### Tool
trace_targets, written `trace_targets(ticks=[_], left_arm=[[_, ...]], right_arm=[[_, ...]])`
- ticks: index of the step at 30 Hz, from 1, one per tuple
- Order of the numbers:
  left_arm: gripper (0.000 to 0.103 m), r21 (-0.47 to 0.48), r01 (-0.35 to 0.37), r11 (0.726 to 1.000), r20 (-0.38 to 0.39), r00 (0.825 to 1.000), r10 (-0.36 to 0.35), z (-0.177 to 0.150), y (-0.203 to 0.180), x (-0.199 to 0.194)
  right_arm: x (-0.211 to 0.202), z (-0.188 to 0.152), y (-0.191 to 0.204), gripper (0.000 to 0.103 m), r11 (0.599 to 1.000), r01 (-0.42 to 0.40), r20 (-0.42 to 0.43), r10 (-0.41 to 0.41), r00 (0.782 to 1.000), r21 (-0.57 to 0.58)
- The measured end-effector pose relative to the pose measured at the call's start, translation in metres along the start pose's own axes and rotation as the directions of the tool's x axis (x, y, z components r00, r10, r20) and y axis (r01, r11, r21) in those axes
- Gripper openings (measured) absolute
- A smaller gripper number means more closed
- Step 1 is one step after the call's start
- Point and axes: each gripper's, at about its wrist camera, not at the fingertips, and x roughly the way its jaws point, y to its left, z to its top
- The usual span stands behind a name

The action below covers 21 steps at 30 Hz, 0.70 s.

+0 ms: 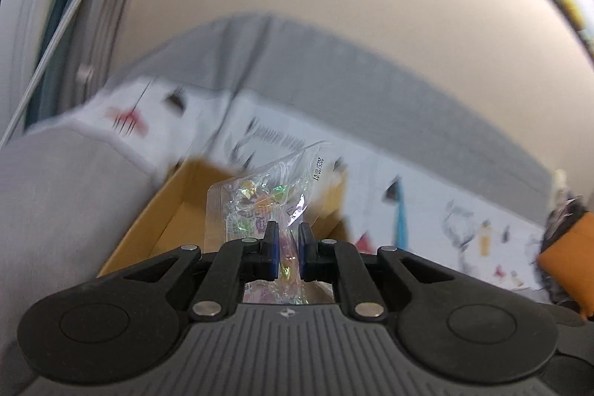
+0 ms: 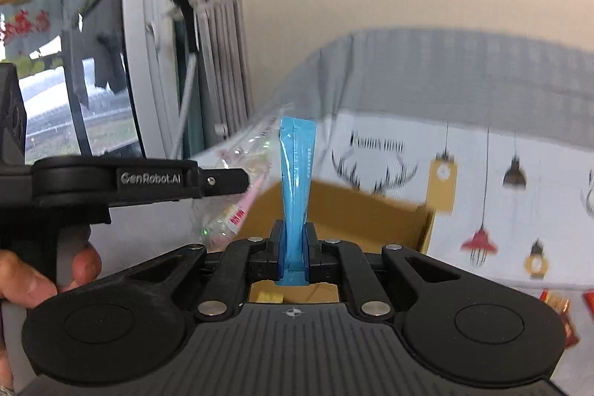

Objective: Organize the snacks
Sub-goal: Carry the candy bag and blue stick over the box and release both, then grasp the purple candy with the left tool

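Left wrist view: the left hand-held gripper (image 1: 288,249) is closed narrowly on a clear candy bag (image 1: 267,195), its two blue pads pinching the lower part of the bag while the rest stands up ahead of the fingers. The bag holds small iridescent wrapped sweets and carries a printed date along its upper edge. Just beyond and below the fingertips lies an open cardboard box (image 1: 167,214), its brown walls running forward to the left of the gripper. The box sits on a white patterned tablecloth (image 1: 427,206) that covers the table. An orange packet (image 1: 568,255) lies far off to the right of the gripper, blurred.

In the right wrist view, the right hand-held gripper (image 2: 293,249) clamps a blue stick sachet (image 2: 297,173), which rises upright from between the pads. The same cardboard box (image 2: 352,210) lies directly ahead and beneath the fingertips, with a yellow item (image 2: 269,296) visible inside it under the gripper. To the left, the left hand-held gripper (image 2: 222,180) reaches in sideways with the clear candy bag (image 2: 237,206), held by a hand (image 2: 41,277). Red snack packets (image 2: 560,307) lie on the tablecloth (image 2: 501,195) to the right.
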Motion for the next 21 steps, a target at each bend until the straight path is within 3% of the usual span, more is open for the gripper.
trace_targets(ticks=[3, 7, 12, 13, 14, 15, 16, 18, 21], left_arm=[[0.011, 0.012, -0.055, 0.998, -0.089, 0.994, 0.056, -0.017, 0.014, 0.026], [0.011, 0.032, -0.111, 0.993, -0.205, 0.972, 0.115, -0.036, 0.024, 0.059], [0.015, 0.077, -0.132, 0.988, -0.232, 0.962, 0.146, -0.042, 0.026, 0.068], [0.026, 0.091, -0.159, 0.983, -0.236, 0.956, 0.176, -0.043, 0.025, 0.070], [0.055, 0.097, -0.200, 0.975, -0.233, 0.948, 0.217, -0.043, 0.025, 0.072], [0.072, 0.095, -0.261, 0.961, -0.222, 0.935, 0.276, -0.043, 0.025, 0.070], [0.092, 0.087, -0.284, 0.955, -0.211, 0.932, 0.296, -0.043, 0.025, 0.070], [0.092, 0.078, -0.254, 0.964, -0.166, 0.950, 0.263, -0.041, 0.019, 0.060], [0.092, 0.140, -0.222, 0.965, -0.083, 0.969, 0.235, -0.045, -0.013, 0.044]], right_arm=[[0.022, -0.018, -0.002, 0.009, 0.999, 0.017, -0.069, -0.014, 0.998, 0.038], [0.055, -0.041, -0.001, 0.009, 0.998, 0.037, -0.159, -0.030, 0.987, 0.047], [0.078, -0.056, 0.002, 0.013, 0.998, 0.029, -0.217, -0.018, 0.976, 0.048], [0.080, -0.058, 0.002, 0.023, 0.998, 0.027, -0.227, -0.014, 0.974, 0.052], [0.079, -0.060, 0.000, 0.038, 0.998, 0.027, -0.236, -0.012, 0.972, 0.062], [0.078, -0.060, -0.003, 0.084, 0.997, 0.023, -0.236, -0.004, 0.972, 0.076], [0.072, -0.060, -0.008, 0.100, 0.996, 0.008, -0.212, 0.010, 0.977, 0.086], [0.054, -0.062, -0.018, 0.100, 0.996, -0.018, -0.157, 0.032, 0.987, 0.092], [0.031, -0.069, -0.043, 0.100, 0.993, 0.048, -0.140, -0.033, 0.990, 0.107]])
